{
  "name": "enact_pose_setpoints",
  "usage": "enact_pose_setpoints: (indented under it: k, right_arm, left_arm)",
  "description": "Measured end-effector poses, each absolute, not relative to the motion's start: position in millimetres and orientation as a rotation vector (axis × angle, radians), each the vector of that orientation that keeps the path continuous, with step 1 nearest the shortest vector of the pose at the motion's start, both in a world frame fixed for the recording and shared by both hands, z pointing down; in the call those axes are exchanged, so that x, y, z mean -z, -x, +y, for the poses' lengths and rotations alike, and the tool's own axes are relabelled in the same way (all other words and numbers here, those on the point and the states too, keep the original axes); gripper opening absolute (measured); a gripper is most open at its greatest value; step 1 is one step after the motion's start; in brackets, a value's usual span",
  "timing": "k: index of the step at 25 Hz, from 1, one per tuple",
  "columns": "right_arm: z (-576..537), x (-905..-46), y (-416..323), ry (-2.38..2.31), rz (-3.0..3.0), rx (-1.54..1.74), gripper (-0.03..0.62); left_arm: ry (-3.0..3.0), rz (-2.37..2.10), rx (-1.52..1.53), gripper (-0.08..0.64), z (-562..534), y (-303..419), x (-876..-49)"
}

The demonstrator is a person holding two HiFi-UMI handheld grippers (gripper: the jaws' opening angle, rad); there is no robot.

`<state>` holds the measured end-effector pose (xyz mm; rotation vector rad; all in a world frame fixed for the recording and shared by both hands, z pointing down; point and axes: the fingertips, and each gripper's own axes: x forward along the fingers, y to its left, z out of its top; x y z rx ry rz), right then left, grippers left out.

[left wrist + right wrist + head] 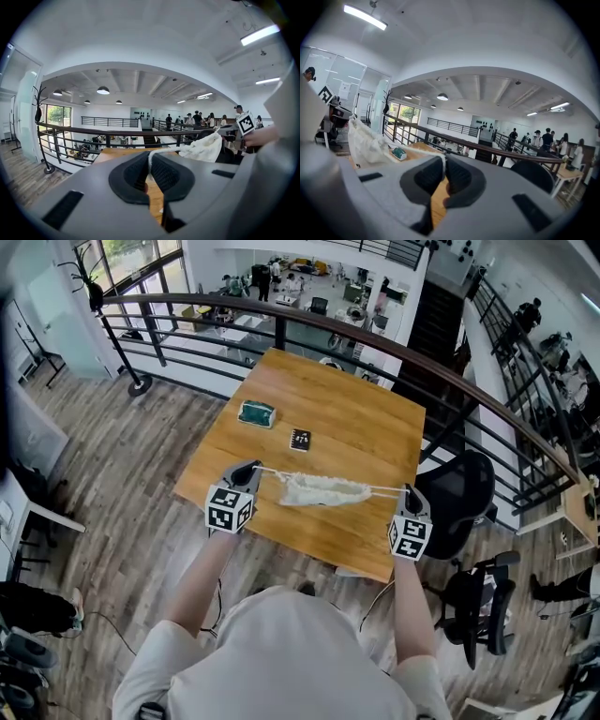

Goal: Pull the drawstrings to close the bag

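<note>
count: one bag (319, 489); two drawstrings, a left string (269, 470) and a right string (384, 489); two grippers; two small things farther back on the table (366, 418), a green pack (256, 413) and a black card (300, 439)
bag place: over the table's near half, strung between the two grippers
bag axis: long axis runs left to right, one end toward each gripper; cloth bunched along it
left gripper (149, 172): jaws closed, pinching the left string
right gripper (442, 174): jaws closed, pinching the right string
</note>
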<state>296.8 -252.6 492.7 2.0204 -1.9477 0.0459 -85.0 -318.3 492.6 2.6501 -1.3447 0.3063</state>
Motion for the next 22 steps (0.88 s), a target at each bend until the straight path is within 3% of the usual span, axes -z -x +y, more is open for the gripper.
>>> enact_pose_setpoints:
  k: [22]
  right_arm:
    - [-240.7, -505.3, -324.5, -2.016, -1.884, -0.069, 0.002]
  left_arm:
    - [-2.617, -1.412, -0.39, -0.006, -313.7, 97.0, -502.2]
